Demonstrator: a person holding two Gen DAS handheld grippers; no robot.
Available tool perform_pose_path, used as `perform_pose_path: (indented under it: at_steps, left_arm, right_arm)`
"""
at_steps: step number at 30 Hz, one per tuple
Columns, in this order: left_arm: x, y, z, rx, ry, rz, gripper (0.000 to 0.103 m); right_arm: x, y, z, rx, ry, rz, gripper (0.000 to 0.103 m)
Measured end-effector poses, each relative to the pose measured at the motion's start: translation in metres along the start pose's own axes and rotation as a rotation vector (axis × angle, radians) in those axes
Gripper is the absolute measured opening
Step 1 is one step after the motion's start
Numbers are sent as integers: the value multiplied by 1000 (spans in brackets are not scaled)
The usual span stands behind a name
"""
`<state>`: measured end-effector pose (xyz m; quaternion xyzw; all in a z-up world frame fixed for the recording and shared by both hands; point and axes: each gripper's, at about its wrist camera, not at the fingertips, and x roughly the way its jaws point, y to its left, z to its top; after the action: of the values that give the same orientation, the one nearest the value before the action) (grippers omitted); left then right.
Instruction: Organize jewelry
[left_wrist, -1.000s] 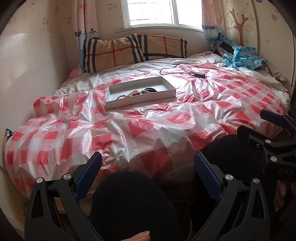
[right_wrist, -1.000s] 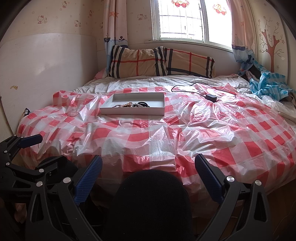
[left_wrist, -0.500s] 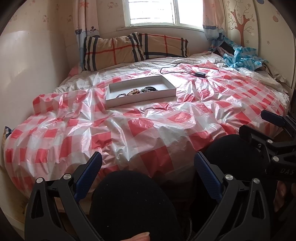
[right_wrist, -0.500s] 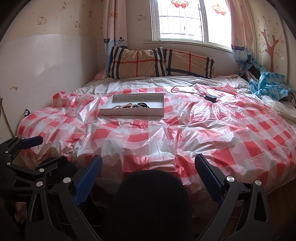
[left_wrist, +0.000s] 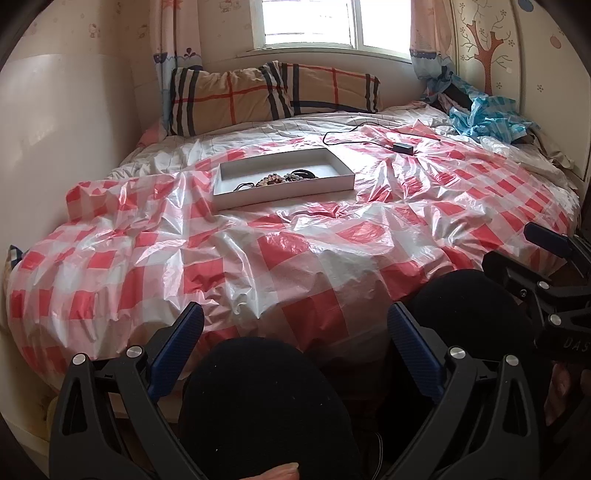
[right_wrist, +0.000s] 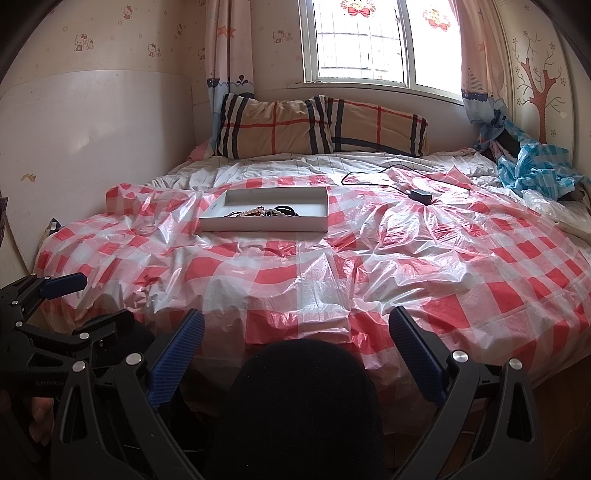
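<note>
— Both views have crept slightly nearer the bed; what else changed?
— Nothing. The left tongs (left_wrist: 295, 332) and right tongs (right_wrist: 295, 332) hang spread and empty at the near edge. Far off, beaded jewelry (left_wrist: 275, 180) lies heaped inside the shallow white cardboard box (left_wrist: 343, 181) on the crinkly, glossy checked plastic sheet (left_wrist: 295, 258).

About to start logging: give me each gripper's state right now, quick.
Left gripper: jaws open, holding nothing.
Right gripper: jaws open, holding nothing.
</note>
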<state>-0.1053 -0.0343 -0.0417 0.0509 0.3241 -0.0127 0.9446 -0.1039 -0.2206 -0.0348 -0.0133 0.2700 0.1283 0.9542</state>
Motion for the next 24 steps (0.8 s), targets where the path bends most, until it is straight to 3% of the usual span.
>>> perform_pose_path:
  at_steps: [24]
  left_arm:
    - [-4,7,0,-68,39,-25,95]
  right_arm:
    - [-1,1,-1,-2,-4,-2,96]
